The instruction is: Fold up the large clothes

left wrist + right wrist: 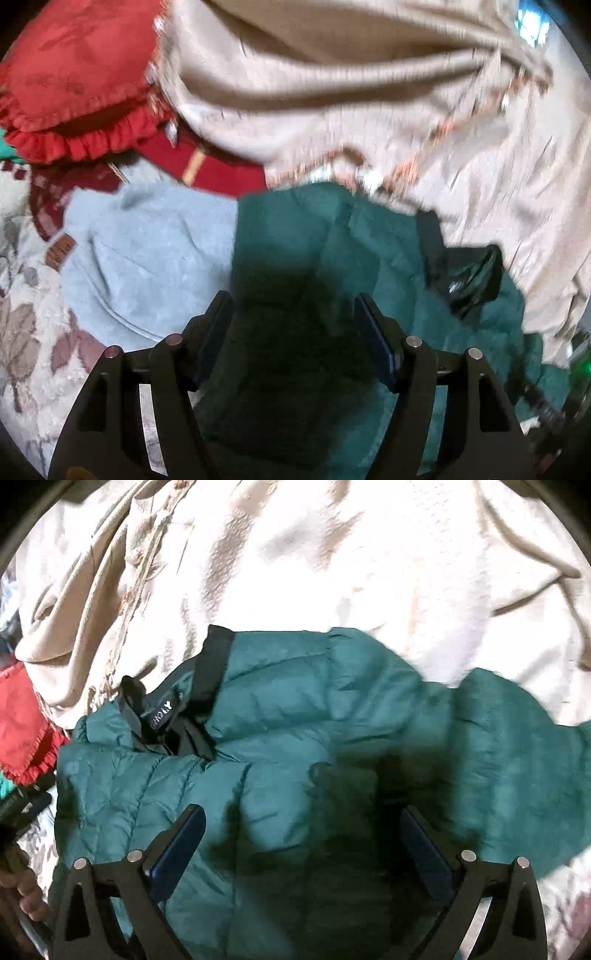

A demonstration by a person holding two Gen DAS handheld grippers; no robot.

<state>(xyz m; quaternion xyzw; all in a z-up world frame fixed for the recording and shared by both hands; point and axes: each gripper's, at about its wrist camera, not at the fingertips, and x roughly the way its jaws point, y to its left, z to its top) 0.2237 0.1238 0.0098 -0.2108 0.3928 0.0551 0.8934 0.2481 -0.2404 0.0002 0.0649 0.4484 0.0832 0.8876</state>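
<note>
Teal quilted jacket [332, 716]: puffy, soft, light for its bulk, probably slick on the shell. Likely to slump and slide rather than hold a crease, so best pinched at a firm edge — hem, cuff, or the black-lined collar [212, 672] — not in the middle of a padded panel, where the pads would only gather loose filling. Black neck label [162, 716] near the collar, too small and flimsy to pull by.

Spread on a bed, over a flower-patterned cover [26, 332] and against a heap of cream cloth [332, 554] on the far side. Pale blue garment [147, 251] just beside the jacket on its left in the left wrist view, touching it along one edge. Red frilled cushion [74, 85] farther off, beyond the blue garment.

Left gripper [293, 332]: jaws moderately apart, nothing between them, hanging over the dark, shadowed part of the jacket, tilted down at it. No contact visible; pads clear of the cloth as far as the blur allows.

Right gripper [303, 845]: jaws wide apart, empty, poised above the jacket body, collar ahead and to the left of it, a sleeve or side panel reaching away to the right. Whether the fingertips brush the fabric: cannot tell. A hand [26, 893] at the lower left edge of the right wrist view.
</note>
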